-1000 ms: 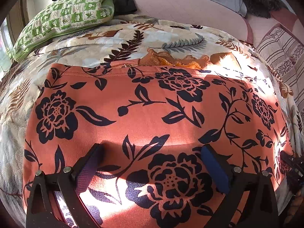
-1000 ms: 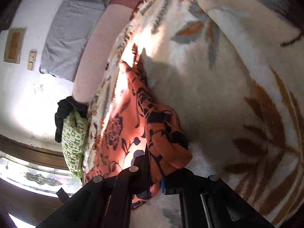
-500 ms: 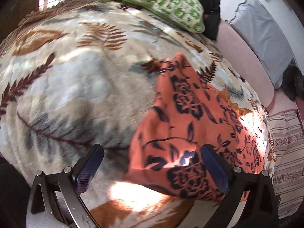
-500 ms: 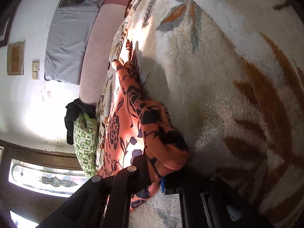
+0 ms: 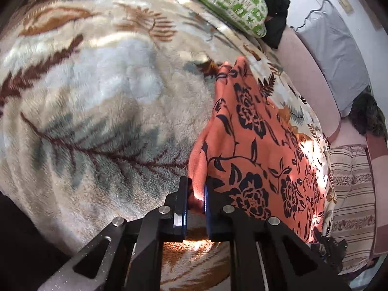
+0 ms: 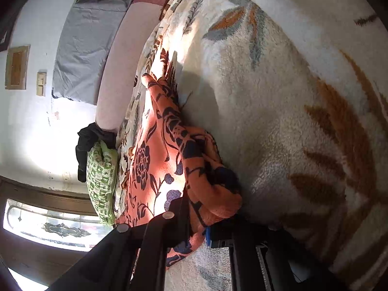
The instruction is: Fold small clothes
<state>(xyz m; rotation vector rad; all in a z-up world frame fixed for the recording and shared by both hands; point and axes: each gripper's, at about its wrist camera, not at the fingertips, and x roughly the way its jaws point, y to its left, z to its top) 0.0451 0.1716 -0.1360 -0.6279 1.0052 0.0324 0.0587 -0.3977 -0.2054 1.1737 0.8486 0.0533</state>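
An orange garment with black flowers [image 5: 257, 145] lies on a fleece leaf-print blanket [image 5: 97, 97]. My left gripper [image 5: 196, 198] is shut on the garment's near left corner, a fold of cloth pinched between the blue pads. In the right wrist view my right gripper [image 6: 197, 228] is shut on a bunched corner of the same garment [image 6: 165, 160], which stretches away from it across the blanket [image 6: 291, 121]. The right gripper's black frame shows at the lower right of the left wrist view [image 5: 332, 245].
A green patterned pillow [image 5: 232, 2] and a dark cloth [image 5: 276, 12] lie at the far side. A pink headboard [image 5: 312, 77], a grey cushion [image 5: 339, 55] and a striped pillow [image 5: 349, 201] stand to the right. A window [image 6: 55, 225] shows low on the left.
My left gripper was open over the garment, swung to its left edge, and has now shut on that corner. The right gripper has kept its hold on the bunched corner.
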